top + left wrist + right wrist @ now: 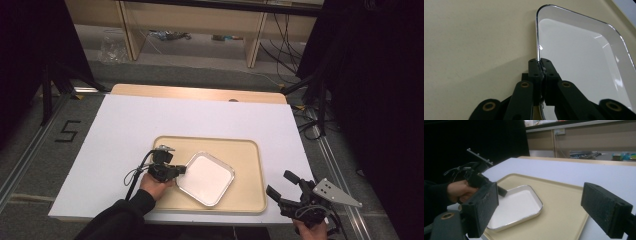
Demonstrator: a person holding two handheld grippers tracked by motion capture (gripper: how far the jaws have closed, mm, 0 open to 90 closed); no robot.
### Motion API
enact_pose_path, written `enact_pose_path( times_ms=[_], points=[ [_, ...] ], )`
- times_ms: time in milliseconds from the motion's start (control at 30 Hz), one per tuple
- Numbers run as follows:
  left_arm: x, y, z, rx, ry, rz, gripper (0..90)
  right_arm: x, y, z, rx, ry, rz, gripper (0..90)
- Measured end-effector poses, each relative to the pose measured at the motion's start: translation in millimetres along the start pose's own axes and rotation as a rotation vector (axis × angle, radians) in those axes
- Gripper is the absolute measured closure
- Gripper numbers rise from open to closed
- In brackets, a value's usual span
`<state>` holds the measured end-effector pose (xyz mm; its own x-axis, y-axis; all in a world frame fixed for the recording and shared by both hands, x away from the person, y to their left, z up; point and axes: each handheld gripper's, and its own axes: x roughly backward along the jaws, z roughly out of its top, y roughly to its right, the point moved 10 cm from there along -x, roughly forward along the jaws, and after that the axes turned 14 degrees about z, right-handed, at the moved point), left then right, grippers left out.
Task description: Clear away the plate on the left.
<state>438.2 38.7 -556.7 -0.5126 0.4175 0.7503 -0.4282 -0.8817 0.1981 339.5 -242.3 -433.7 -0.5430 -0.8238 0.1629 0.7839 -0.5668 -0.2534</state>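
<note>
The white dish (206, 178) lies inside the beige tray (247, 150), toward its 8 o'clock corner. Its rim at 9 o'clock is pinched between the jaws of the left gripper (540, 65). With so thin a hold, the dish may pivot or slip if lifted. The right gripper (281, 189), at 4 o'clock off the tray, is held wide open and empty.

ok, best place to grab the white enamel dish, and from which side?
By its thin raised rim, from the side. The white dish is shallow and lies flat on the beige tray, so only the rim fits between jaws. The left tongs already pinch it that way.
</note>
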Motion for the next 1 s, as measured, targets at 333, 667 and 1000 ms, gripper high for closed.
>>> enact_pose_path(
  times_ms=[333, 667, 1000],
  points=[
    [16.4, 11.4, -22.4, -0.068, -0.039, 0.015, 81.1, 0.0, 0.1, 0.1, -0.002, 0.000, -0.004, 15.4],
    [31.5, 14.1, -42.2, -0.100, -0.093, -0.003, 76.3, -1.5, -0.5, 1.0, -0.012, 0.018, 0.004, 15.5],
    [41.2, 21.4, -54.3, -0.070, -0.124, -0.049, 72.1, -0.9, 1.0, -0.7, -0.004, -0.005, -0.007, 15.5]
  ],
)
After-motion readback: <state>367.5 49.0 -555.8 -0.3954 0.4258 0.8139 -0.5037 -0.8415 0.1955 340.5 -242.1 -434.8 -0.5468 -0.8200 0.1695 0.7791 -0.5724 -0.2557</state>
